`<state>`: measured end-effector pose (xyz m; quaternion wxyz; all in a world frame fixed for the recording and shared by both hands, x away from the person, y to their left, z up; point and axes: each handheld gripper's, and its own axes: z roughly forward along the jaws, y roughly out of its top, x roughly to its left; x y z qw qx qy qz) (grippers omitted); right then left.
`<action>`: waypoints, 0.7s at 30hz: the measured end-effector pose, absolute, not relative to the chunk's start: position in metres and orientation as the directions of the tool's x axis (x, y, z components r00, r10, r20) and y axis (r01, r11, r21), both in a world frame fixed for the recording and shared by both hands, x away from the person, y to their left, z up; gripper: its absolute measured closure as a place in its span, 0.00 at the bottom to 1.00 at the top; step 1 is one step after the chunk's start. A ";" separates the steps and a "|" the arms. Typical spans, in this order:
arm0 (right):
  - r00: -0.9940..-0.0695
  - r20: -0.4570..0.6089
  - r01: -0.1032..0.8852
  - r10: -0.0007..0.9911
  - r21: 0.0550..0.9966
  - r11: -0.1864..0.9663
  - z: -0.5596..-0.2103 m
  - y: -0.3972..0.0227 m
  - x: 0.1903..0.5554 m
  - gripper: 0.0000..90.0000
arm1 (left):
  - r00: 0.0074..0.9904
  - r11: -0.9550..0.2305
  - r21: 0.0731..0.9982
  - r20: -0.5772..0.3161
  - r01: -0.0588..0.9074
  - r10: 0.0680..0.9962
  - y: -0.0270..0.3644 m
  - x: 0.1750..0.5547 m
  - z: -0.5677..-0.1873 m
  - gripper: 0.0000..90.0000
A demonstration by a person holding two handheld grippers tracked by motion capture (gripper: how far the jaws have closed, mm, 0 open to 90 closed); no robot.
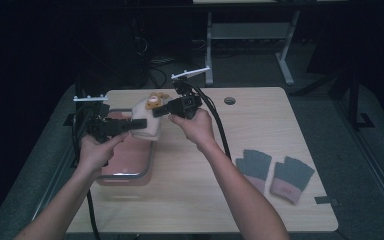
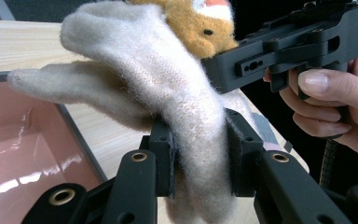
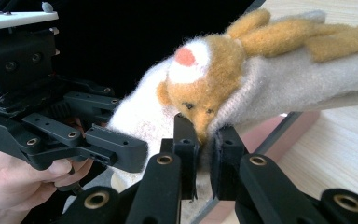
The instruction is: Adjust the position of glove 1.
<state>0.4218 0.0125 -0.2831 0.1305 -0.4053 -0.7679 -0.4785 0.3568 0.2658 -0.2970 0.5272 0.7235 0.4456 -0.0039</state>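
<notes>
While it hangs in the air between both tools, the cream fuzzy glove (image 1: 142, 120) with a brown animal face is pinched from two sides: the left gripper (image 2: 199, 154) clamps its cuff, the right gripper (image 3: 204, 154) clamps its edge by the face; below them sits a pink tray (image 1: 125, 160), with grey gloves (image 1: 275, 172) well off beyond the right gripper

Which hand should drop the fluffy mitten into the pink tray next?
Probably the left. The left hand-held gripper is shut on the white mitten right over the pink tray. The right hand-held gripper pinches its far end, beyond the tray's edge.
</notes>
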 end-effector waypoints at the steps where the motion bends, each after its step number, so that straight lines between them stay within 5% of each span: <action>1: -0.640 0.586 0.745 0.496 0.631 0.215 -0.284 0.013 0.422 0.92 | 0.601 -0.042 0.759 -0.478 0.650 0.641 0.266 0.357 -0.297 0.76; 21: -0.653 0.580 0.742 0.488 0.621 0.254 -0.288 0.038 0.427 0.92 | 0.580 -0.024 0.751 -0.490 0.660 0.651 0.287 0.355 -0.303 0.76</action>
